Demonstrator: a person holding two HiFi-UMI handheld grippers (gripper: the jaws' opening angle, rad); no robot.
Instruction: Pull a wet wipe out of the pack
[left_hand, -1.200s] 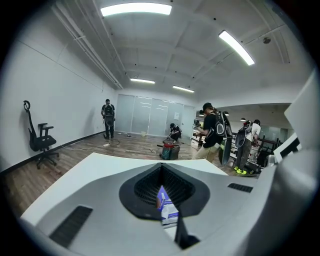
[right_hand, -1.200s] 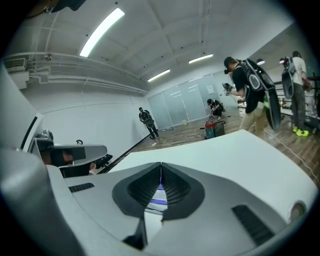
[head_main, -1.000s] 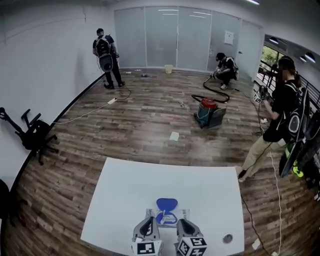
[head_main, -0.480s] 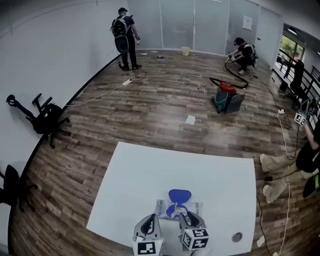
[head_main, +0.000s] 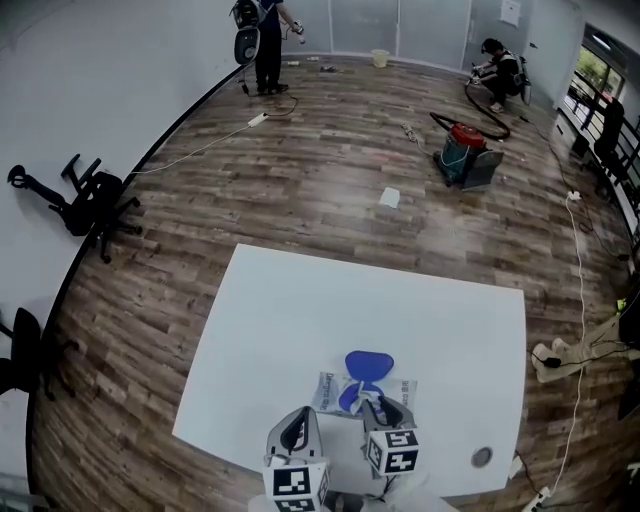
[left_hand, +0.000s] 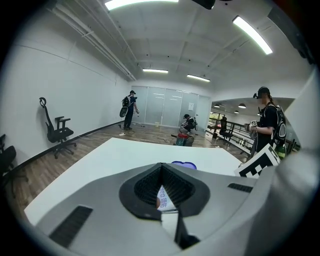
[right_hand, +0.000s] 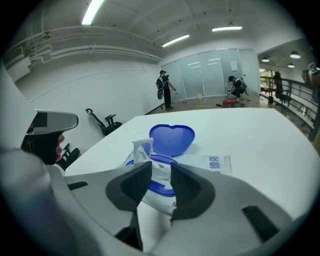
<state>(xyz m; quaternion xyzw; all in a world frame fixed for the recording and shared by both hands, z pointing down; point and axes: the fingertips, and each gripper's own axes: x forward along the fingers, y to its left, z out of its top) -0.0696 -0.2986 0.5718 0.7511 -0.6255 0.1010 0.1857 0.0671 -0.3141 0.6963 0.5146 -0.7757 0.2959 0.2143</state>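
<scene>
The wet wipe pack (head_main: 398, 392) lies on the white table (head_main: 300, 320) with its blue lid (head_main: 368, 364) flipped open. In the right gripper view a white wipe tip (right_hand: 141, 148) stands up from the pack's opening in front of the lid (right_hand: 171, 139). My right gripper (head_main: 378, 408) hangs over the pack's near edge, its jaws opening. The wipe tip is just beyond and left of the gap (right_hand: 161, 167), and the pads do not press on it. My left gripper (head_main: 298, 425) is at the pack's near left corner, its tips together with nothing between them.
A round hole (head_main: 481, 457) sits in the table's near right corner. On the wooden floor are a red vacuum (head_main: 465, 155), a sheet of paper (head_main: 390, 197), cables and a toppled chair (head_main: 85, 195). People stand and crouch at the far wall.
The head view has tipped further down. Both grippers have sunk toward the table, and the right one has come over the pack's near edge.
</scene>
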